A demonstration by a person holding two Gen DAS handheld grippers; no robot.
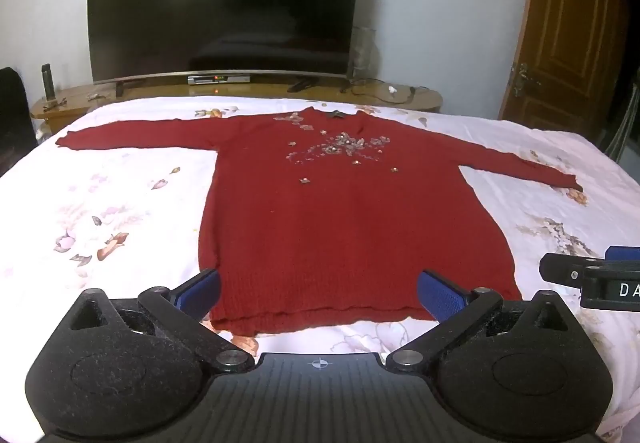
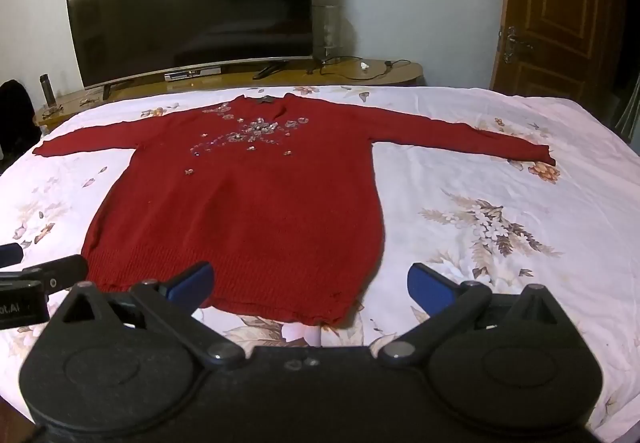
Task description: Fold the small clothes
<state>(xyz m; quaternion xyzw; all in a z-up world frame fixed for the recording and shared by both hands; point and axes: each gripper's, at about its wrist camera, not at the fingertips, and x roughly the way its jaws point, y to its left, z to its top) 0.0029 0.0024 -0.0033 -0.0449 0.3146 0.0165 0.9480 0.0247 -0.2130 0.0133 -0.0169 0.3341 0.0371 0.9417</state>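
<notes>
A dark red knit sweater (image 1: 340, 211) lies flat, front up, on the bed with both sleeves spread out and silver beading on the chest; it also shows in the right wrist view (image 2: 248, 203). My left gripper (image 1: 318, 293) is open and empty, hovering over the hem. My right gripper (image 2: 310, 287) is open and empty, over the hem's right corner. The right gripper also shows at the right edge of the left wrist view (image 1: 592, 275); the left gripper shows at the left edge of the right wrist view (image 2: 40, 275).
The bed has a white floral sheet (image 1: 100, 203). Behind it a wooden TV stand (image 1: 248, 89) carries a large dark TV (image 1: 224, 3), a set-top box, cables and a bottle (image 1: 48, 81). A brown wooden door (image 1: 568, 31) stands at the right.
</notes>
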